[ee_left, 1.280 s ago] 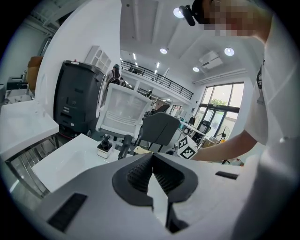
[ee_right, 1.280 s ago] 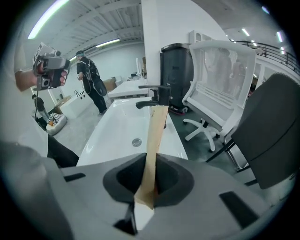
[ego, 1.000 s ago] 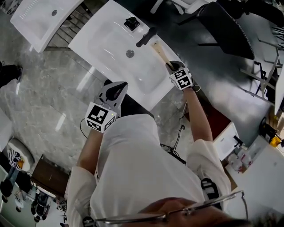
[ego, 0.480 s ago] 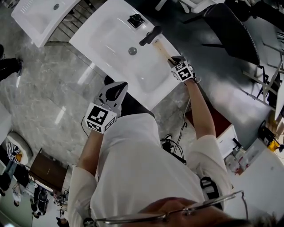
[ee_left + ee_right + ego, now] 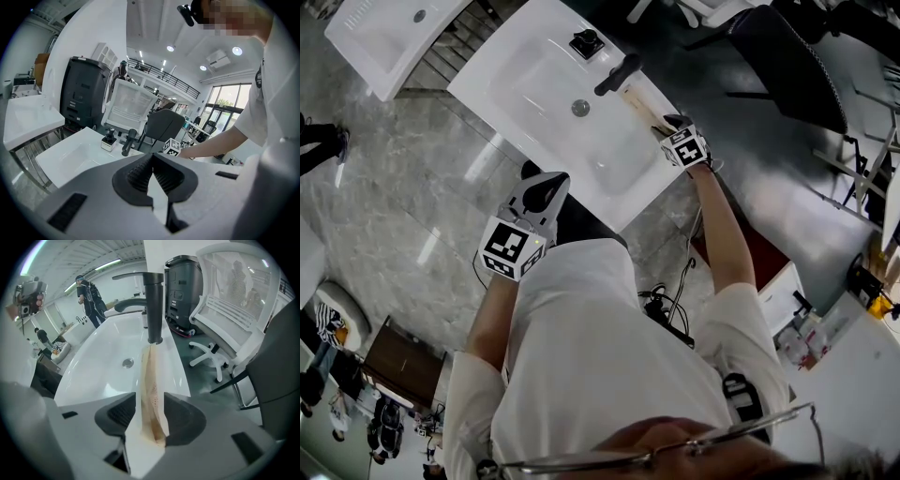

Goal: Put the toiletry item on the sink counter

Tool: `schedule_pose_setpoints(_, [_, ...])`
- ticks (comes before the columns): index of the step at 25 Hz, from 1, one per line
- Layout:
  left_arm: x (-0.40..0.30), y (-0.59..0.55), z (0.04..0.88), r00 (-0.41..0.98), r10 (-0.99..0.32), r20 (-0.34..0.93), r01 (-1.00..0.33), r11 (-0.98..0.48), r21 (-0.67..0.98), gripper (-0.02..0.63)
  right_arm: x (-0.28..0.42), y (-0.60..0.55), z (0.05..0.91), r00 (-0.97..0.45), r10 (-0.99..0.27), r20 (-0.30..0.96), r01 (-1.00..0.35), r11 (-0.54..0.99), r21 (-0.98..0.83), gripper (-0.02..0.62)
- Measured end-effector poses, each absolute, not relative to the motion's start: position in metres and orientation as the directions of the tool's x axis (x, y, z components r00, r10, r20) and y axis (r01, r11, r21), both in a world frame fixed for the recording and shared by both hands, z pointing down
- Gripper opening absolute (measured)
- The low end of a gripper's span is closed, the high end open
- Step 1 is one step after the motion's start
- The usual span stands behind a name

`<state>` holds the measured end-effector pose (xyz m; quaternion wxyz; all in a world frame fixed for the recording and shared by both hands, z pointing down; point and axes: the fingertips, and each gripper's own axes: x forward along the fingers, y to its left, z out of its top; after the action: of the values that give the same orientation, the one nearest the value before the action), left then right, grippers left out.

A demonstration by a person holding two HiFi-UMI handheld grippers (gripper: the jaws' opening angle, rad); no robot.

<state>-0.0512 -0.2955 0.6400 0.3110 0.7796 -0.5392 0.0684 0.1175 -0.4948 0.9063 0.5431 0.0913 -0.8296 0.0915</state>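
The toiletry item (image 5: 152, 394), a long thin beige packet, lies on the white sink counter (image 5: 176, 366) with its far end by the black faucet (image 5: 154, 305). My right gripper (image 5: 150, 416) points steeply down over its near end. Its jaws have just been opening and now stand open, with the packet loose between the pads. In the head view the packet (image 5: 642, 105) runs along the counter's right rim from the right gripper (image 5: 670, 127). My left gripper (image 5: 546, 192) hangs near the sink's front edge, shut and holding nothing (image 5: 152, 161).
A drain (image 5: 580, 108) sits in the basin and a black-topped soap dispenser (image 5: 586, 42) at its back corner. A second white sink (image 5: 384, 37) stands at the far left. Office chairs (image 5: 778, 56) crowd the right. A white chair (image 5: 234, 310) is behind the faucet.
My right gripper sank toward the counter with the packet, which now rests flat beside the faucet. The left gripper stayed where it was.
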Motion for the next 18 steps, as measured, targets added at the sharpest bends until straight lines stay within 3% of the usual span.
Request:
schedule_pose_setpoints(11, [-0.046,-0.29,0.631,0.417,-0.805,0.422,-0.883,-0.248,0.399,0.003,0.115,-0.482,0.871,-0.447,-0.076,0.891,-0.246,0.969,-0.04,0.193])
schedule_pose_setpoints(18, [-0.042,-0.288,0.617,0.451,-0.802,0.392,-0.869,-0.294,0.398,0.003,0.116,-0.462,0.826,-0.502,-0.106,0.858,-0.277,0.96,-0.043,0.158])
